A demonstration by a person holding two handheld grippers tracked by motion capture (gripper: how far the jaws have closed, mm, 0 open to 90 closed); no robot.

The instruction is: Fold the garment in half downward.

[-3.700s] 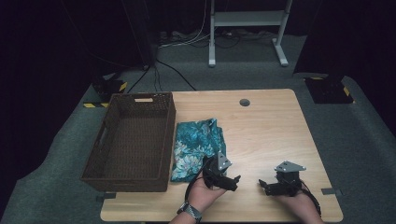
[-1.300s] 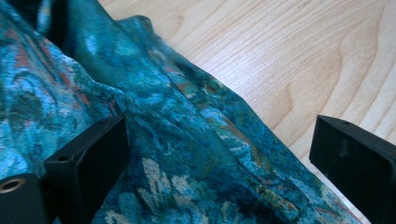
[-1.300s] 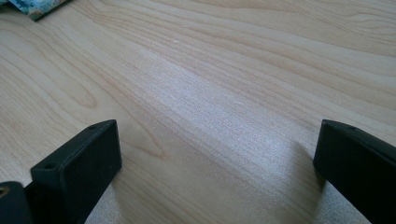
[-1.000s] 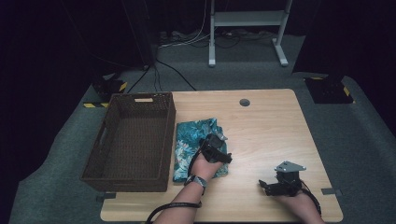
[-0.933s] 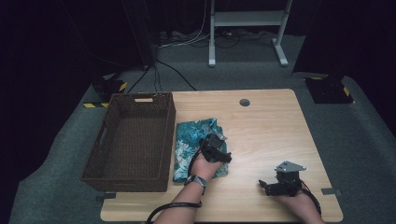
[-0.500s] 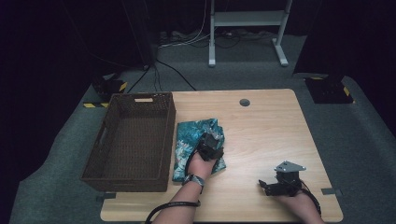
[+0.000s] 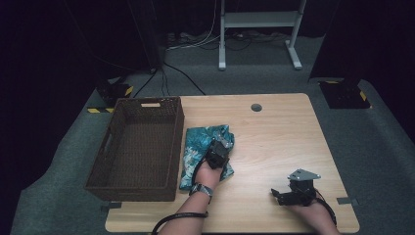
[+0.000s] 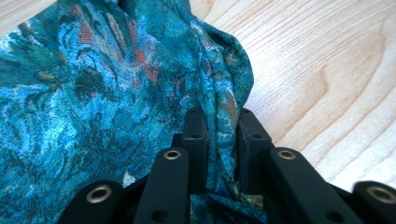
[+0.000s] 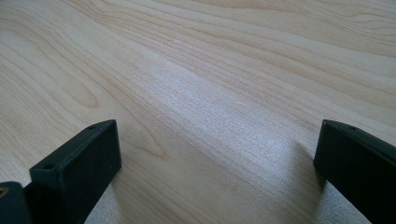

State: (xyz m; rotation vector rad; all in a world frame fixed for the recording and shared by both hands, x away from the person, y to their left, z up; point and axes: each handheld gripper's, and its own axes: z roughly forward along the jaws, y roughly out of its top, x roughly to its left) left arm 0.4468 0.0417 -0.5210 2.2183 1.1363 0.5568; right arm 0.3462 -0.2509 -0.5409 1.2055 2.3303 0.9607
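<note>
there, the left gripper (image 8: pixel 217 135), jaws just closing, pinches the cloth's (image 7: pixel 200 147) right edge beside the basket (image 7: pixel 137 147); the right gripper (image 9: pixel 215 154) rests spread on bare table (image 7: pixel 279 137).

In the high view, the left claw (image 7: pixel 219 148) and the hand behind it are covering the middle of the blue patterned cloth (image 7: pixel 195 152), so the pinch itself is too small to make out there. In the left claw view, the cloth (image 8: pixel 93 93) is running off the top, left and bottom edges, and the fold between the jaws is disappearing behind them. In the right claw view, both jaws are being cut off by the bottom and side edges. The basket (image 7: pixel 139 147) is hiding the desk (image 7: pixel 284 137) beneath it, and the person's forearms are leaving the frame at the bottom.
</note>
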